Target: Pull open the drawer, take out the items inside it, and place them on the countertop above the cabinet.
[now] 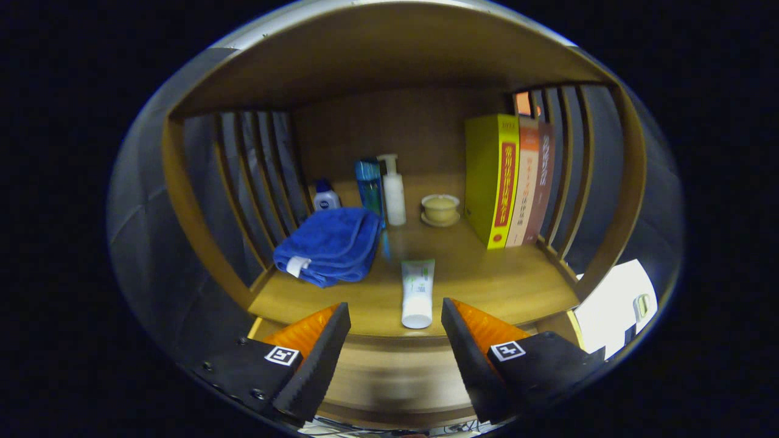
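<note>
While the person holds the gripper level with the cabinet's front, its two fingers stand spread wide and hold nothing; the gap between them frames the front edge of the countertop.

Position of the task's things: a white tube with green print lies flat on the countertop just ahead of the fingers, roughly centred in the gap. Its long axis runs straight away from the gripper, cap end nearest, close to the countertop's front lip. It looks like an item already taken out, though that is a judgement.

Drawer: a wooden front panel sits below the countertop edge, under and between the fingertips. No handle can be made out, and whether the panel is shut or partly drawn out cannot be told at this angle.

Other things on the countertop, well beyond the fingers: a folded blue towel to the left of the tube, a small white-and-blue bottle, a blue bottle, a white pump bottle, a small cream-coloured jar, and a row of upright books to the right.

Judgement on the next move: the drawer lies below the fingers, not ahead, so the gripper needs to drop and tilt down before anything else can be reached.
</note>
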`<state>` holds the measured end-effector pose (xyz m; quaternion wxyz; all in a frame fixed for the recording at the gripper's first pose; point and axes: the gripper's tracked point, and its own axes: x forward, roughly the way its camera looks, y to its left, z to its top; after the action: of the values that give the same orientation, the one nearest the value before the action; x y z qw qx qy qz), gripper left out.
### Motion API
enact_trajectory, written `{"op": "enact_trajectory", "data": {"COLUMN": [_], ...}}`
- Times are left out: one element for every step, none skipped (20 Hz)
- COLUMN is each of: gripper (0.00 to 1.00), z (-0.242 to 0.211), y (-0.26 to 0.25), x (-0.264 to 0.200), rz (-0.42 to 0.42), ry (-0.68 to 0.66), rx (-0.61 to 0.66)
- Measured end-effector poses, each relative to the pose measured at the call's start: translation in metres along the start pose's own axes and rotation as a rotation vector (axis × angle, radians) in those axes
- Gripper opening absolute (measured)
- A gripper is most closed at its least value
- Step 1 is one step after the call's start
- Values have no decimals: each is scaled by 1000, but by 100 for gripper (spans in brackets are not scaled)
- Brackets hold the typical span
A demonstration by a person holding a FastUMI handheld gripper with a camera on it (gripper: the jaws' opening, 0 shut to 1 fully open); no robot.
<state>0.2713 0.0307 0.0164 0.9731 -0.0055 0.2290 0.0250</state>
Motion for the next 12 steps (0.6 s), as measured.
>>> {"op": "enact_trajectory", "data": {"gripper": [98,98,98,98,98,98,98,98,98,98,98,98], "z": [4,5,3,0,-5,-11,-16,-22,-29,-37,-45,-53], "y": [3,6,11,15,23,31,34,37,39,40,38,34], "x": [-13,-26,-39,-51,-61,-72,-82,-92,-103,-111,-119,-125], "rz": [5,10,19,31,55,82,100,113,117,114,104,88], "ry": [-43,-79,-108,-136,-161,-186,-215,-249,-282,-309,-339,-364], "rx": [-18,-35,-45,-45,-41,-34,-30,-29,-31,-36,-37,-35]}}
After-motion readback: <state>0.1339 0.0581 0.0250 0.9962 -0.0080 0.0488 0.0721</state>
